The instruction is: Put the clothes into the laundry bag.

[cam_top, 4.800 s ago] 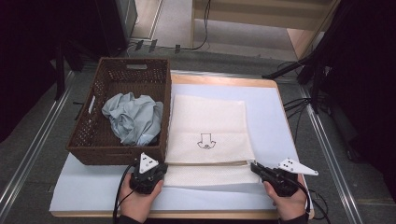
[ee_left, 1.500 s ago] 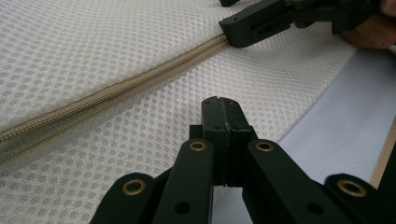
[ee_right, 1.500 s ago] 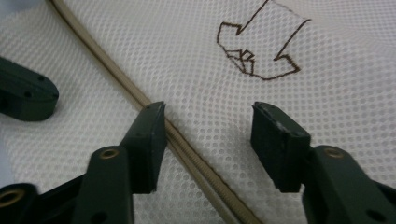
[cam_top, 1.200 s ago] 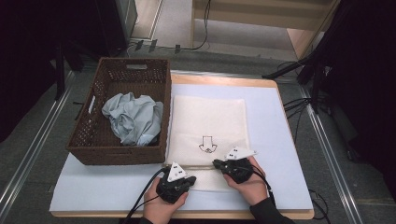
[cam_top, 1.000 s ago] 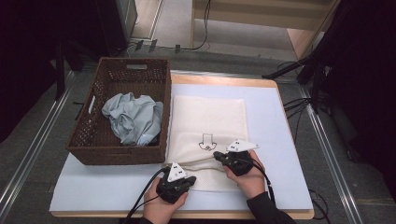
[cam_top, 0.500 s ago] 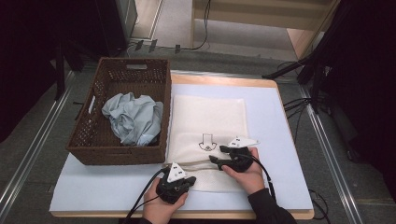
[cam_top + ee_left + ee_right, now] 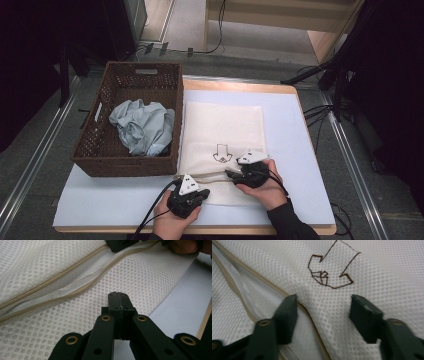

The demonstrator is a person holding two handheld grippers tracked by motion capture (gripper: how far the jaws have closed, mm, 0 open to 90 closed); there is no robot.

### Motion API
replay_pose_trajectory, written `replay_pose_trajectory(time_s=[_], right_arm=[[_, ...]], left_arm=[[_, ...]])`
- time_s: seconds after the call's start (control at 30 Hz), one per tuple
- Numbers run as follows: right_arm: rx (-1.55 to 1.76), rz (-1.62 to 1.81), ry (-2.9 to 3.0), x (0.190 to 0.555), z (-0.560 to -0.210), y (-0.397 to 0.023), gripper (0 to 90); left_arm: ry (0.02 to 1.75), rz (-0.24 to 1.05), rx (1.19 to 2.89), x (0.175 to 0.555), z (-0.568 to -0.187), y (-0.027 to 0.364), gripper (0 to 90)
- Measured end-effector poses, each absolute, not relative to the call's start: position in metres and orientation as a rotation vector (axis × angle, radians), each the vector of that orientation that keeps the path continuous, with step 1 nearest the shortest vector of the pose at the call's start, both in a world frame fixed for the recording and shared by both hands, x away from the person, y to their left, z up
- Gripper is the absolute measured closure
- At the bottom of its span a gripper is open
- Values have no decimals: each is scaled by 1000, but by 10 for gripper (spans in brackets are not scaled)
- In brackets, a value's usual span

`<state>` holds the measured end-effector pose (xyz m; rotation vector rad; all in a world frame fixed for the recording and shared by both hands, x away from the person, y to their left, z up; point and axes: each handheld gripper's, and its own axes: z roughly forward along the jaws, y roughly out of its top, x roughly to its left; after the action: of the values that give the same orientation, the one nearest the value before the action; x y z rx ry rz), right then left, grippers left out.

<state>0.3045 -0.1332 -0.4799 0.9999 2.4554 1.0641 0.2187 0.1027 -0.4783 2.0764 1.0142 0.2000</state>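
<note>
Half done: mesh bag [image 7: 222, 135] zipper [image 7: 75, 287] partly open; shirt [image 7: 142, 125] in basket [image 7: 100, 150] at 10 o'clock. Left gripper [image 7: 192, 199] clenched on the bag's near edge; right gripper [image 7: 231, 174] released, jaws just closing over zipper edge.

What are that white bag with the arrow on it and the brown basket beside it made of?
The white mesh laundry bag looks like a soft synthetic net: rows of tiny holes cover it, it wrinkles easily, and a beige zipper runs along its opening. The brown basket seems woven wicker or rattan, matte, with an open weave visible in its walls; plastic imitation can't be ruled out.
</note>
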Motion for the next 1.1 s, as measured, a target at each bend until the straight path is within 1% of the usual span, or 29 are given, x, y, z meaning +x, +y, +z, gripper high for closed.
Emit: replay_pose_trajectory(time_s=[0.03,0.1,0.13,0.2,0.73,0.87,0.93,1.1], right_arm=[[1016,1061,2445,304,-479,-135,680],[1059,1077,2433,305,-479,-140,787],[1086,1093,2437,305,-479,-143,829],[1126,1143,2445,307,-479,-145,866],[1147,1381,2270,307,-454,-155,875],[1146,1376,2265,307,-455,-154,876],[1147,1367,2276,307,-457,-153,876],[1151,1351,2292,308,-460,-153,874]], left_arm=[[1013,199,2077,219,-478,103,900],[1013,199,2077,219,-478,103,900],[1014,199,2077,219,-478,103,900],[1014,200,2077,219,-478,102,900],[1014,198,2078,219,-478,103,900],[1015,167,2067,220,-477,105,896],[1009,161,2021,220,-473,109,808],[982,179,1964,218,-457,120,679]])
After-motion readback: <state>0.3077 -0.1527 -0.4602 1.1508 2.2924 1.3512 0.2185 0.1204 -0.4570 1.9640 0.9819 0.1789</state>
